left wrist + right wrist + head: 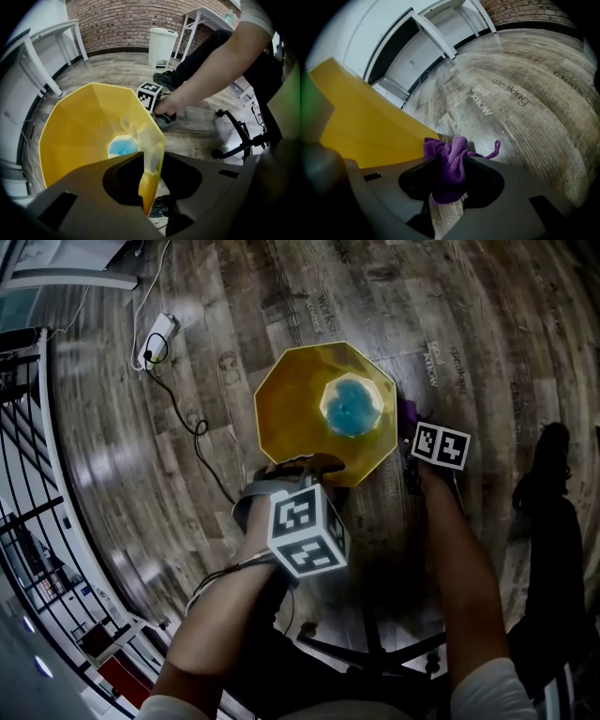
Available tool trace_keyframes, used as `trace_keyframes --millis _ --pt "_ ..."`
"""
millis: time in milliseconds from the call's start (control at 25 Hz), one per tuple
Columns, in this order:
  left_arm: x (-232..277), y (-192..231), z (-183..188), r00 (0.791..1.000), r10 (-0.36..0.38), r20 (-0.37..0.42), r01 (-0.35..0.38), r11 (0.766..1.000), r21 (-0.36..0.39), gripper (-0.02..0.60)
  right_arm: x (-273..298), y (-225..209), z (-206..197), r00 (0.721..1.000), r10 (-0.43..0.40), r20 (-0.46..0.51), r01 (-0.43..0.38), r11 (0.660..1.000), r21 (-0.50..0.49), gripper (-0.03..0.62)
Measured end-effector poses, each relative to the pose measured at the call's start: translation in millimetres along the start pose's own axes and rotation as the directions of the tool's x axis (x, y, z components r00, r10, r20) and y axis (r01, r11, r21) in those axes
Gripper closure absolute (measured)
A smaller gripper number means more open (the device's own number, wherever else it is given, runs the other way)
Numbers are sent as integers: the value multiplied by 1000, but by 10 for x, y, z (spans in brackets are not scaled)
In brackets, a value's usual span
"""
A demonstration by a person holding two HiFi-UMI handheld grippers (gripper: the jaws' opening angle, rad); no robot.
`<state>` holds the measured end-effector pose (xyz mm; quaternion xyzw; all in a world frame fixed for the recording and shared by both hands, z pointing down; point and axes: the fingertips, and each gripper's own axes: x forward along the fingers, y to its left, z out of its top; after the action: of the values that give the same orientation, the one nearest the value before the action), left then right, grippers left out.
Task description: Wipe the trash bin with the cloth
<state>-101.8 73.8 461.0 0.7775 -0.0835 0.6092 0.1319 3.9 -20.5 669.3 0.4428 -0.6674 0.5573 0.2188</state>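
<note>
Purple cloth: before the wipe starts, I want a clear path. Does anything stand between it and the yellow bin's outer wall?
Nothing visible does. The cloth, pinched in the jaws of the right gripper, hangs right beside the outer wall of the yellow bin, with only wood floor showing past it.

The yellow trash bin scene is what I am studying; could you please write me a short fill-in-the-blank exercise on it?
1. The right hand-held gripper is shut on a ___ cloth.
2. The left hand-held gripper has the rim of the ___ trash bin between its open jaws.
3. In the head view, the bottom inside the bin looks ___.

Missing words: purple; yellow; blue.
</note>
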Motion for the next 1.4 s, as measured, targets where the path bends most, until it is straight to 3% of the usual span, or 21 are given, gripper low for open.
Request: trace_keyframes --millis 120,360,680,880,1120,1200,1400 --pt "13 -10 26 1000 -9 -2 9 1000 -3 505 -222 19 17 997 49 55 -53 996 72 450" --pt "31 7 119 1000 -1 11 1 1000 -20 551 -661 85 16 985 110 137 -127 984 125 450" --pt "55 66 210 1000 -4 5 5 997 -81 552 -1177 438 218 935 232 268 -278 949 148 450" --pt "67 121 305 1000 8 17 -6 989 -150 552 -1480 833 380 864 355 356 -425 895 139 450" --pt "86 144 323 1000 -2 16 5 978 -207 551 -1920 1251 532 719 512 470 -619 779 99 450" --pt "90 147 325 1000 -2 14 4 977 -211 551 -1938 1341 515 693 549 468 -653 753 83 450" --pt "94 122 329 1000 -4 6 5 981 -194 552 -1757 1324 447 737 524 427 -607 791 76 450"
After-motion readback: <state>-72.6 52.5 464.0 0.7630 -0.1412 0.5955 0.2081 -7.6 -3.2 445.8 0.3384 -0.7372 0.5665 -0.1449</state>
